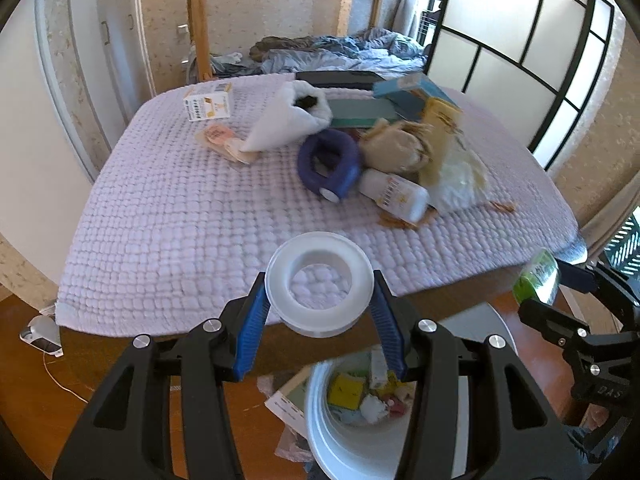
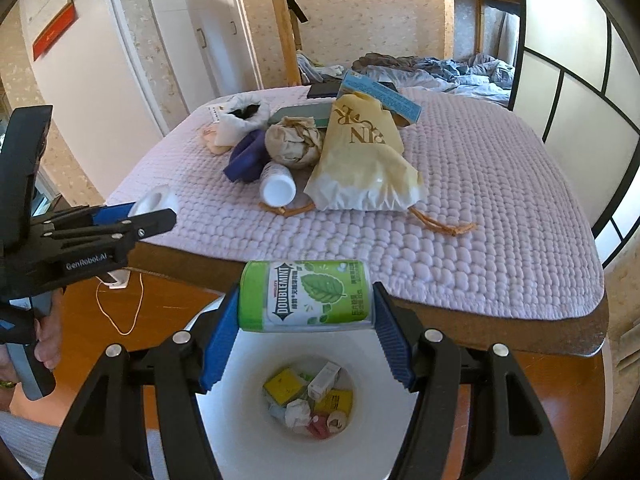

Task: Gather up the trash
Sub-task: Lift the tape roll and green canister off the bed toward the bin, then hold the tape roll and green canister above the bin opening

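Observation:
My left gripper (image 1: 320, 300) is shut on a white tape roll (image 1: 320, 289) and holds it over the table's front edge, above a white trash bin (image 1: 340, 436) that holds several pieces of trash. My right gripper (image 2: 306, 312) is shut on a green Doublemint gum can (image 2: 306, 296), lying sideways directly above the same bin (image 2: 240, 432). The right gripper also shows at the right of the left wrist view (image 1: 544, 292); the left one shows at the left of the right wrist view (image 2: 148, 212).
A table with a lavender quilted mat (image 1: 180, 216) carries a crumpled paper ball (image 2: 294, 142), a yellow paper bag (image 2: 360, 160), a white bottle (image 2: 278, 188), a purple ring (image 1: 328, 160), a white pouch (image 1: 288, 118), and boxes (image 1: 210, 104). A bunk bed stands behind.

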